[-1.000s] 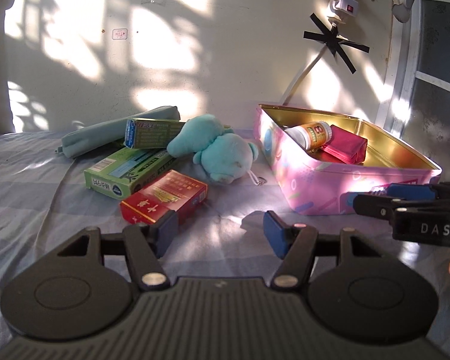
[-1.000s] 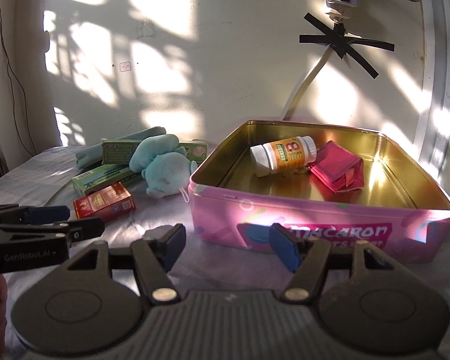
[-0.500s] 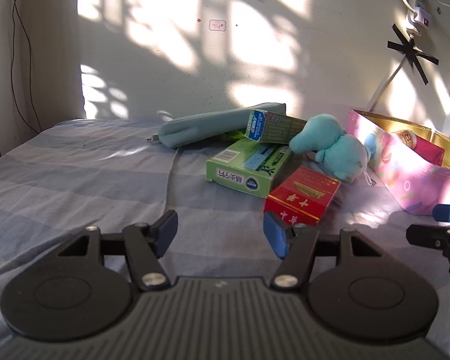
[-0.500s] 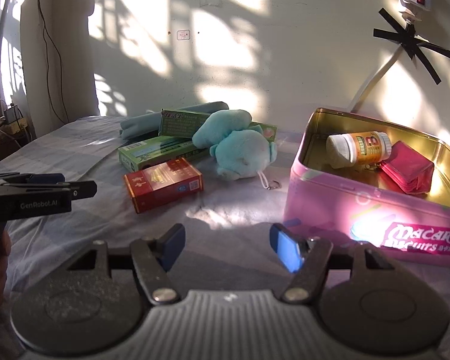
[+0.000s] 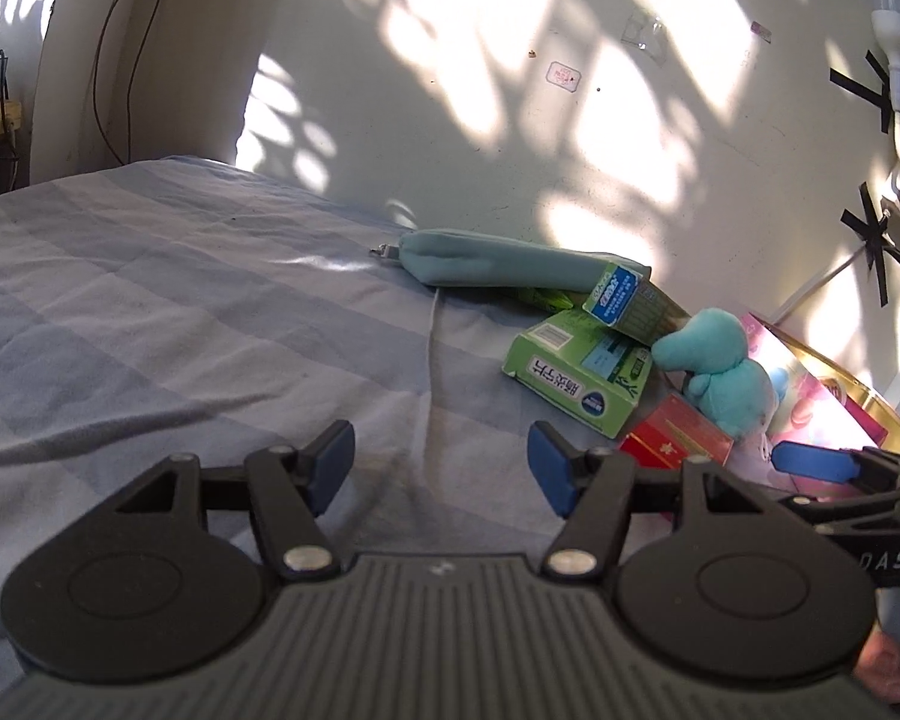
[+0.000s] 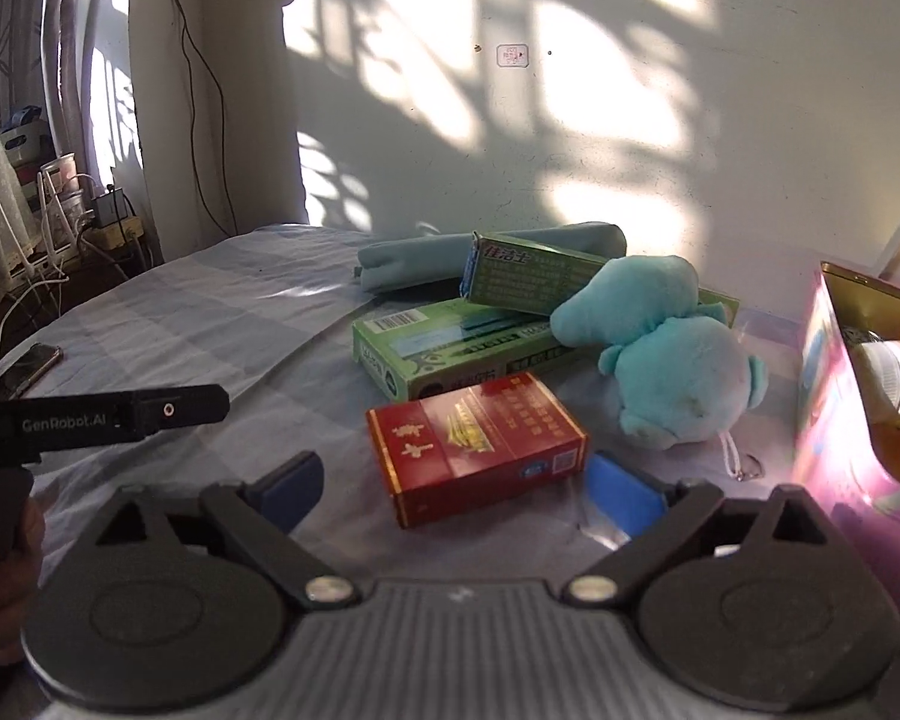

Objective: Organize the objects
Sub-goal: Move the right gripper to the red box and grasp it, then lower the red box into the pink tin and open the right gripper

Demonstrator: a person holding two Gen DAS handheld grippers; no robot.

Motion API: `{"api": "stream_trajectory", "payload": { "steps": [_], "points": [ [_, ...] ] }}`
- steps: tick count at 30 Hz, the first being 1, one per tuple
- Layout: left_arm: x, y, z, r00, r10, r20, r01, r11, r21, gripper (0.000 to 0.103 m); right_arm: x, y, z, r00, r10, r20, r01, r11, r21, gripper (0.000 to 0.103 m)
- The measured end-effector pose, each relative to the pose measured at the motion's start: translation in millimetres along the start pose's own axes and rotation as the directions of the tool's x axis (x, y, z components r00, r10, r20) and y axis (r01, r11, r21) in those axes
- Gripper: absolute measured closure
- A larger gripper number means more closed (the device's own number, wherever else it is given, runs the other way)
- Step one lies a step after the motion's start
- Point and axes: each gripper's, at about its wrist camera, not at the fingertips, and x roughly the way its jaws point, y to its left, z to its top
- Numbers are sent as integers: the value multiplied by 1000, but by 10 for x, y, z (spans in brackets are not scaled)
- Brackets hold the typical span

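Now right tool (image 6: 456, 486) just spread wide around red box (image 6: 477, 447), pads clear; left tool (image 5: 441, 468) half-open, empty.

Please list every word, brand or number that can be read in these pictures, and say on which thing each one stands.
"GenRobot.AI": side of the left tool.
"DAS": side of the right tool; the rest is cut off.
Chinese characters on the red box, the large green box and the upper green box: not clear enough to transcribe.
Barcode digits and bottle label: too small.
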Motion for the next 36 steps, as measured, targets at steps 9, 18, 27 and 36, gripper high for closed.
{"api": "stream_trajectory", "payload": {
  "steps": [9,18,27,36],
  "points": [
    [7,-6,-2,1000,-12,25,11,1000,18,34,426,-67,100,998,0,-68,-10,989,-145,1],
    [32,-13,9,1000,-25,-3,25,1000,12,34,-181,120,-88,996,23,-82,-38,982,-187,53],
    [325,-543,76,964,-217,-155,223,974,26,36,-342,114,-205,998,-13,-59,3,988,-152,39],
    [600,-831,-24,931,-269,-247,283,959,23,60,7,-43,-149,997,8,-77,-7,1000,13,59]
  ]
}}
